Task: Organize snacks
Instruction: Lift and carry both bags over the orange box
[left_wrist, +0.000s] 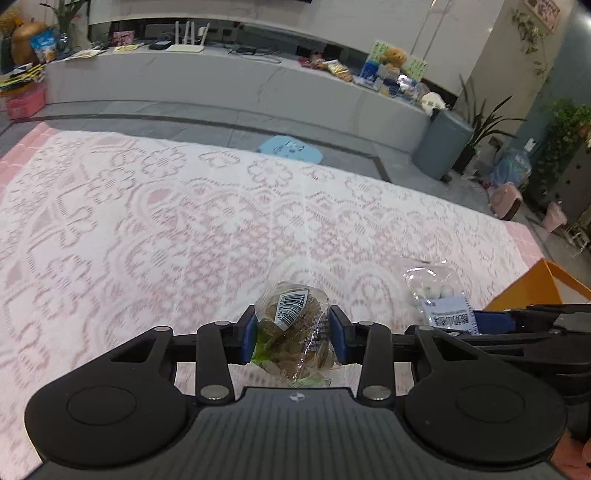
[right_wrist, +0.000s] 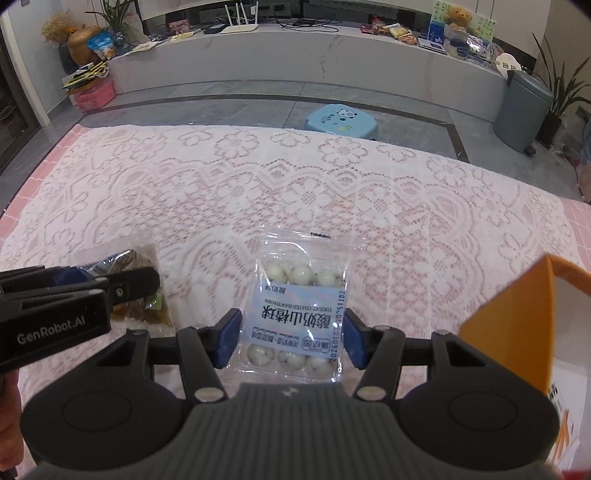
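A clear bag of brown snack (left_wrist: 293, 332) is pinched between the blue pads of the left hand-held gripper (left_wrist: 293, 332), probably so it can be carried to the orange box (right_wrist: 517, 325) at the right. A packet of white balls (right_wrist: 299, 310) is pinched by the right hand-held gripper (right_wrist: 291, 336) above the lace-covered desk (right_wrist: 258, 192). "YOGURT-COATED HAWTHORN" can be read on it. "GenRobot.AI" is printed on the left gripper.

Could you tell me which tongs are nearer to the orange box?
Right. The right tongs, closed on the packet of white balls, sit just beside the orange box. The left tongs, holding the brown snack bag, are farther away.
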